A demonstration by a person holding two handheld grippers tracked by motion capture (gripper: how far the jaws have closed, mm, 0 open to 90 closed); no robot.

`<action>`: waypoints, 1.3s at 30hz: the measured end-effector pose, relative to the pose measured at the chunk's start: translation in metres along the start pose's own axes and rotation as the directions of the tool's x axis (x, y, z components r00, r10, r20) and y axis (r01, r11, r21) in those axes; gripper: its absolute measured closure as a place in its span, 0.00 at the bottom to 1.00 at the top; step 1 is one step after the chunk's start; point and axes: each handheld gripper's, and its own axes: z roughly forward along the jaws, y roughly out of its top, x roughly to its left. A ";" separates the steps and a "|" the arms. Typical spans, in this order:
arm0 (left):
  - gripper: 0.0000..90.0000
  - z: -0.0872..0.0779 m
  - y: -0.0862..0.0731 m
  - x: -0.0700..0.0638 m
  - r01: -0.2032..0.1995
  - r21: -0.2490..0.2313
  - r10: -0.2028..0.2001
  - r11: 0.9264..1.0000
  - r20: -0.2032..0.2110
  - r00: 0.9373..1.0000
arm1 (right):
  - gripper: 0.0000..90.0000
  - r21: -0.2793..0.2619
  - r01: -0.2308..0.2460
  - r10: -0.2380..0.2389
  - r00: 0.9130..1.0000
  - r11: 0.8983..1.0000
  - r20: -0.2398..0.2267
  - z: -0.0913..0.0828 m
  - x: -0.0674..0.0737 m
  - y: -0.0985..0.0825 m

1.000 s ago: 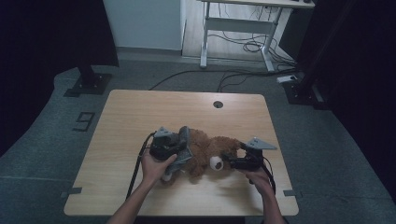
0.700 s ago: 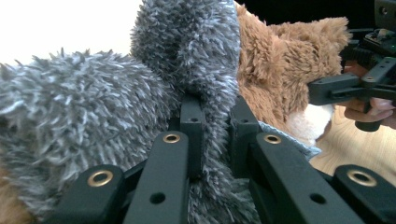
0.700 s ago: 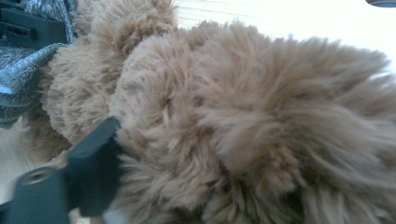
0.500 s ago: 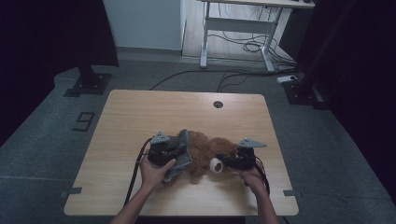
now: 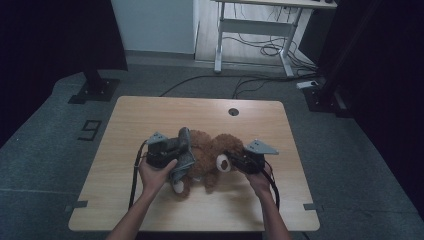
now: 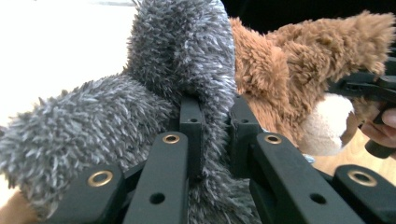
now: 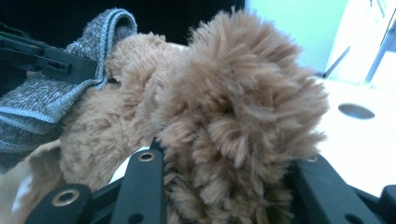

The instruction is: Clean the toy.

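Note:
A brown teddy bear [image 5: 207, 150] lies at the middle of the wooden table [image 5: 150, 115], with a grey fuzzy garment [image 5: 184, 156] over its left side. My left gripper [image 5: 176, 150] is shut on a fold of the grey garment [image 6: 140, 93], jaws [image 6: 215, 112] pinched tight, with the bear [image 6: 280, 70] just behind. My right gripper [image 5: 231, 157] has just been closing and now grips the bear's furry head [image 7: 233, 102] between its jaws [image 7: 226, 161]. Across the bear, the grey garment [image 7: 56, 102] and the left gripper [image 7: 46, 58] are in sight.
A round cable hole [image 5: 233, 111] sits near the table's far edge. Beyond the table stand a white desk frame [image 5: 250, 25] with floor cables [image 5: 260, 50] and a dark stand base [image 5: 95, 90]. Both forearms come in over the near edge.
The right gripper moved left onto the bear and its jaws closed on the head. Both hands shifted a little away from the near edge, the bear rising slightly with them.

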 end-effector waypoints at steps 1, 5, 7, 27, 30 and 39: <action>0.88 0.000 0.003 0.004 0.010 -0.003 -0.010 1.000 -0.006 1.000 | 0.69 -0.015 0.013 -0.012 1.000 1.000 0.006 0.005 0.001 0.003; 0.88 0.004 0.006 0.010 0.025 0.006 -0.025 1.000 -0.021 0.999 | 0.69 -0.045 0.052 -0.051 0.998 0.998 0.025 0.018 0.002 0.003; 0.88 0.008 0.000 0.005 0.010 0.025 -0.010 1.000 -0.004 1.000 | 0.67 -0.039 0.055 -0.055 0.998 0.998 0.017 0.015 -0.003 -0.004; 0.87 -0.030 0.033 -0.067 -0.136 -0.053 0.140 0.989 0.101 0.985 | 0.60 0.011 -0.040 0.040 0.998 0.999 -0.050 -0.025 -0.023 -0.063; 0.87 -0.008 0.046 -0.093 -0.182 -0.026 0.183 0.983 0.142 0.973 | 0.60 0.009 -0.039 0.039 0.998 0.999 -0.050 -0.025 -0.023 -0.063; 0.87 0.109 0.024 -0.144 -0.250 0.208 0.209 0.946 0.200 0.957 | 0.60 0.000 -0.040 0.040 0.998 0.999 -0.055 -0.026 -0.022 -0.066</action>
